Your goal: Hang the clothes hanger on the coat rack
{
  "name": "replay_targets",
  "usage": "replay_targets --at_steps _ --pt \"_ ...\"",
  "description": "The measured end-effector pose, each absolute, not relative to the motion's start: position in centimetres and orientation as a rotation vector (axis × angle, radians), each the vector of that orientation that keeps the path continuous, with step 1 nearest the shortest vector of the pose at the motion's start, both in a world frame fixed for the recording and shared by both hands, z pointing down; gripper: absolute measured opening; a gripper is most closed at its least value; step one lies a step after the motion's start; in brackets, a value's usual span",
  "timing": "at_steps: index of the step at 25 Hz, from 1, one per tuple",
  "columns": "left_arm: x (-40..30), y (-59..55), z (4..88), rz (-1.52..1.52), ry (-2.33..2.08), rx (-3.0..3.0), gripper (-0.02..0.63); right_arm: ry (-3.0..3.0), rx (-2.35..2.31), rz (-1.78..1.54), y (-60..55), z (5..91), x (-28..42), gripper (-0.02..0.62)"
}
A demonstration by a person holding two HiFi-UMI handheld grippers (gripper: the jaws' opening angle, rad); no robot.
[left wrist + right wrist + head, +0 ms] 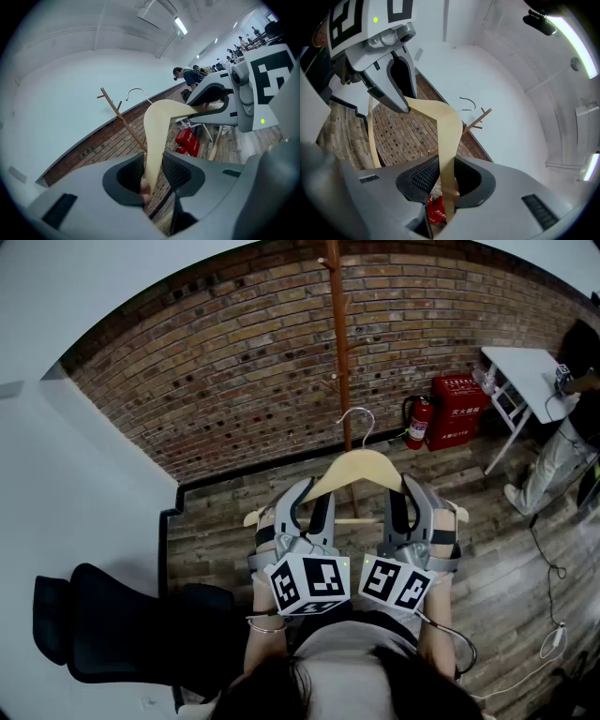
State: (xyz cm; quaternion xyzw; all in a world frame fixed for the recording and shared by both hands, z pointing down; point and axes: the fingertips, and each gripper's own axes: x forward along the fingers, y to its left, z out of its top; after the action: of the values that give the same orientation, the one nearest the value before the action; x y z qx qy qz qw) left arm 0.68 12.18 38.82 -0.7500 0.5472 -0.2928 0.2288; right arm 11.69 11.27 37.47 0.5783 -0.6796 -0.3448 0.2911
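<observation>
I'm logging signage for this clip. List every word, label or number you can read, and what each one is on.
Red box by the brick wall: white characters, too small to read.
Marker cubes: black-and-white square patterns only, no words.
Clothes hanger: no print visible.
Nothing else shows text.

Plank floor (pixel 506 587) of dark wood, running from the foot of the brick wall (pixel 216 362) to the lower right. Standing on it: rack (pixel 339 343) at upper centre, its foot hidden; red extinguisher (pixel 418 423) and red box (pixel 457 411) side by side against the wall, right of centre; white counter (pixel 520 367) at upper right, a person (pixel 553 465) just beside it; black chair (pixel 103 624) at lower left. A cable (pixel 548 568) trails near the right edge.
</observation>
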Motion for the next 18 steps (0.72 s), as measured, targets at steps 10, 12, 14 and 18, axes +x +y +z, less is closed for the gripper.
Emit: replay_targets --at_steps 10,12,14,18 --pt "-0.3 9.0 38.6 -0.801 1.503 -2.064 0.13 -1.824 1.552 -0.916 8.2 37.3 10.6 0.114" --pt "-0.5 8.3 38.1 -0.789 1.522 -2.079 0.13 -1.818 1.554 -0.918 7.5 37.2 10.4 0.114" --pt "-0.8 7.5 37.9 -0.787 1.529 -2.087 0.13 -1.815 1.554 -0.916 6.7 37.1 10.1 0.114" --pt "-1.5 5.8 38.6 -0.806 1.491 -2.075 0.129 -1.814 1.557 -0.905 5.1 37.3 9.5 0.115"
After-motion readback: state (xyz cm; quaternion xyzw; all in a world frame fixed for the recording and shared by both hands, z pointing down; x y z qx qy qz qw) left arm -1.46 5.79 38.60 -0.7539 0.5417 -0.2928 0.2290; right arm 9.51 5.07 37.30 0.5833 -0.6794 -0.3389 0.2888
